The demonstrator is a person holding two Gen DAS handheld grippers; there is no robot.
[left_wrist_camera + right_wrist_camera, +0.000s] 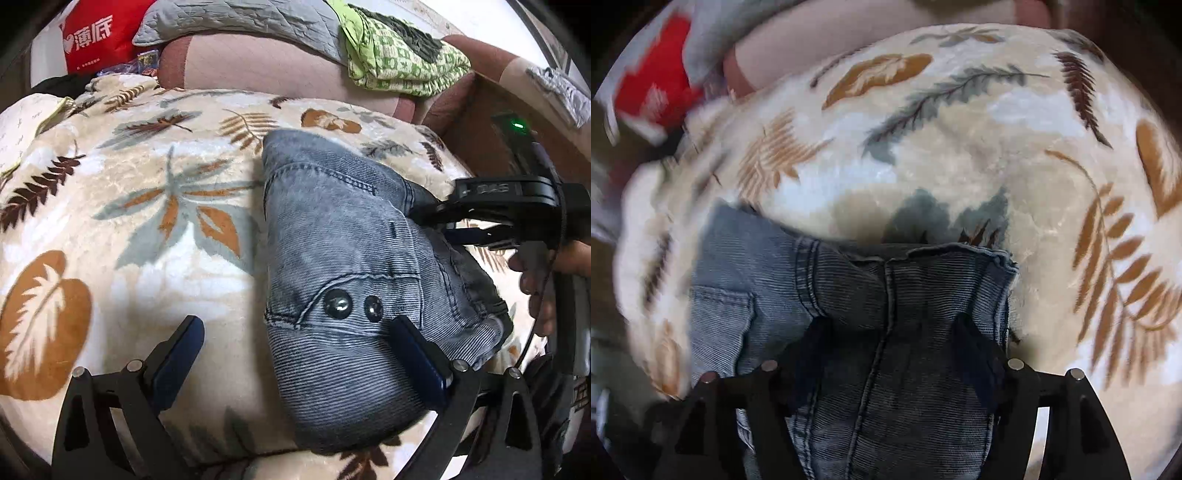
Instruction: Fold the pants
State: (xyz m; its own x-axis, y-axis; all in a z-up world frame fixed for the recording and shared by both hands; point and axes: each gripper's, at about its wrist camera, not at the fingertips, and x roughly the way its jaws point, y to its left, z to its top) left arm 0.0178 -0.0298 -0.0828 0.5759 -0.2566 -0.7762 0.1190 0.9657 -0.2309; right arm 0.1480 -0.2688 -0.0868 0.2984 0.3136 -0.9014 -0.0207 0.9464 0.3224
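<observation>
Grey-blue jeans [340, 280] lie folded into a thick bundle on a cream blanket with a leaf print [129, 221]. A pocket with two metal rivets faces up. My left gripper [297, 338] is open wide at the near end; its right finger overlaps the denim and its left finger hangs over the blanket. My right gripper [441, 223] reaches in at the bundle's right edge. In the blurred right wrist view, the jeans [886, 302] run between the spread fingers of my right gripper [892, 332], which is open and not pressing on the fabric. The hem lies just beyond the tips.
A person's hand [535, 280] holds the right gripper. Behind the blanket is a pink cushion [258, 62] with a grey quilt [236, 18], a green patterned cloth [402, 62] and a red bag [96, 40]. Bare blanket [960, 147] stretches beyond the jeans.
</observation>
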